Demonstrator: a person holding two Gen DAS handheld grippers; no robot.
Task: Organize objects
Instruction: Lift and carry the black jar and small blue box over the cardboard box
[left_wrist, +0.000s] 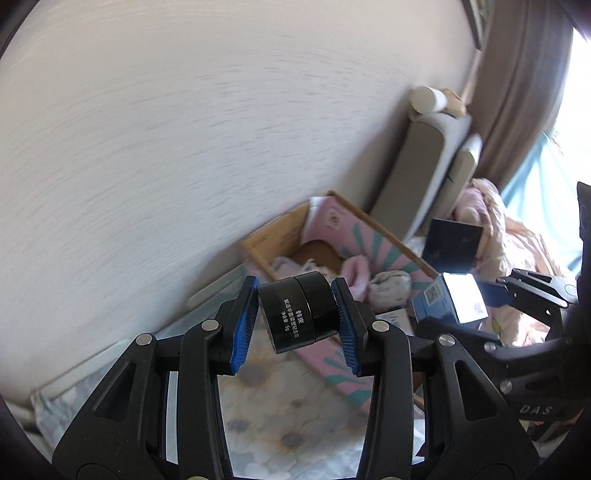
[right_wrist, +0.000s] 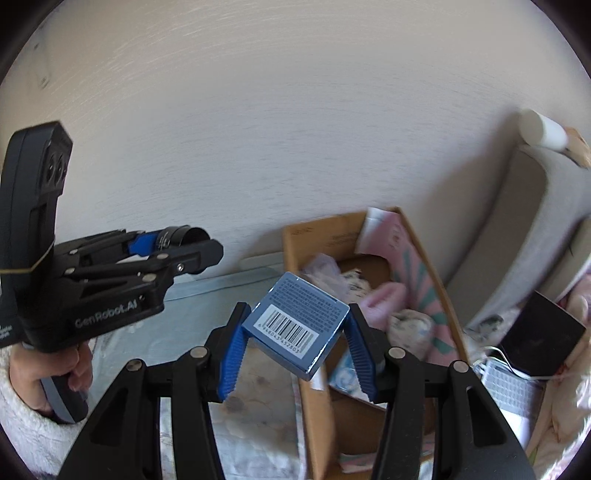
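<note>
My left gripper (left_wrist: 297, 317) is shut on a small black jar (left_wrist: 299, 312) with white lettering, held in the air above the bed. In the right wrist view the same gripper (right_wrist: 177, 242) shows at the left with the jar (right_wrist: 183, 236) at its tips. My right gripper (right_wrist: 295, 328) is shut on a blue box (right_wrist: 297, 325) with a barcode label, tilted on edge over the near end of a cardboard box (right_wrist: 314, 406). From the left wrist view the blue box (left_wrist: 448, 302) appears at the right, clamped by the right gripper's fingers (left_wrist: 491, 291).
The open cardboard box (left_wrist: 266, 236) holds pink and white cloth items and stands on a floral quilt (left_wrist: 277, 406) by the wall. Grey cushions (left_wrist: 417, 173), a black box (left_wrist: 452, 245), a white power strip (right_wrist: 509, 387) and pink bedding (left_wrist: 517, 240) lie to the right.
</note>
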